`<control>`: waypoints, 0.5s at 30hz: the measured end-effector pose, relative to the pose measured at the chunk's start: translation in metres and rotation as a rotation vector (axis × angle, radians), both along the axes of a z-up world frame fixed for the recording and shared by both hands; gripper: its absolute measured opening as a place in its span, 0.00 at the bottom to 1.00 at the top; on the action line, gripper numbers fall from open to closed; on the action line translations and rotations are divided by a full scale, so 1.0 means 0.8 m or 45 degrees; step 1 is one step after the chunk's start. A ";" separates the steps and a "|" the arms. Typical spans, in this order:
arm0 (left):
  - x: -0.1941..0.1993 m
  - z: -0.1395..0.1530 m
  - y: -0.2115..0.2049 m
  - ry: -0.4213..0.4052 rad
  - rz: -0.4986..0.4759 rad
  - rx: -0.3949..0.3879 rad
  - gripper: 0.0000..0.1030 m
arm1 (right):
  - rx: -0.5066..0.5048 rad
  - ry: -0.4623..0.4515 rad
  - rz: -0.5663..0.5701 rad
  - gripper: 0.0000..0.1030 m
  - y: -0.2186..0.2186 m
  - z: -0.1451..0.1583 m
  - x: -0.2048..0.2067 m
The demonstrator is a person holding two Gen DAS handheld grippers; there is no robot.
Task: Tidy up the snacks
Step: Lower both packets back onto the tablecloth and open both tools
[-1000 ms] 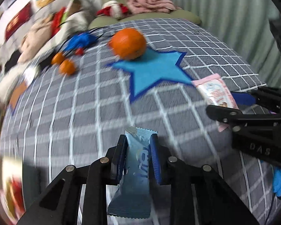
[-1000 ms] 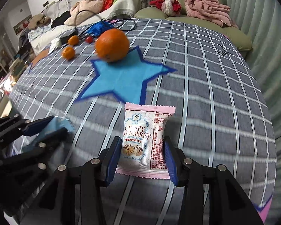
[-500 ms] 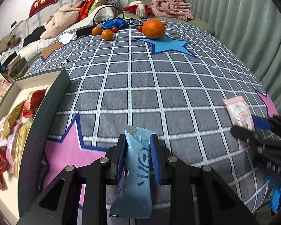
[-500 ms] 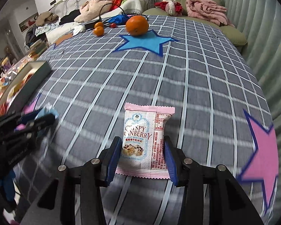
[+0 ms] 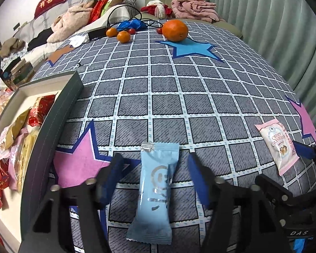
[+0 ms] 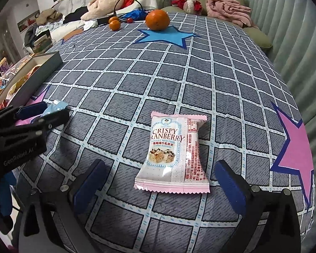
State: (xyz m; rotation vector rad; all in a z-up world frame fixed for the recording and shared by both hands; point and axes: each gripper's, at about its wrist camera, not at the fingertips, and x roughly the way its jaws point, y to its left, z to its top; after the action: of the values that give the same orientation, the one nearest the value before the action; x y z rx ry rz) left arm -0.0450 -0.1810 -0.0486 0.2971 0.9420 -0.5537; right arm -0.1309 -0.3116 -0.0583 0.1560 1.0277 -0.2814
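Between opening left claw (image 5: 154,168) pads: blue snack packet (image 5: 157,187), untouched.

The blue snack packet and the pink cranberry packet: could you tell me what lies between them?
Only bare checked cloth, in the left wrist view, separates blue snack packet from pink cranberry packet.

Left gripper (image 5: 155,175) at bottom centre of left wrist view, pitched steeply down, jaws opening, blue-padded fingers (image 5: 197,179) spread, touching nothing. Right gripper (image 6: 158,181) at bottom centre of right wrist view, same downward pitch, jaws opening wide, fingers (image 6: 227,181) clear on both sides. Each gripper visible at edge of other's view, side by side.
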 end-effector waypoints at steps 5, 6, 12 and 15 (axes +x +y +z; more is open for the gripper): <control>0.002 -0.001 0.001 0.027 -0.004 0.015 0.77 | -0.007 -0.016 0.014 1.00 0.000 -0.001 -0.002; 0.003 0.000 0.002 0.039 -0.008 0.024 0.77 | -0.008 -0.018 0.016 1.00 0.000 -0.001 -0.003; 0.011 0.019 0.030 0.068 0.000 -0.021 0.77 | -0.016 -0.042 0.023 1.00 0.001 -0.002 -0.007; 0.009 0.018 0.041 0.109 -0.017 -0.029 0.78 | -0.022 -0.061 0.025 1.00 0.002 -0.002 -0.010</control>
State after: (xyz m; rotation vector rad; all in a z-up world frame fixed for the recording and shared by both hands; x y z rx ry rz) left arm -0.0382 -0.1479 -0.0344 0.2611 1.0161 -0.5932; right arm -0.1391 -0.3098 -0.0598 0.1366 0.9790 -0.2672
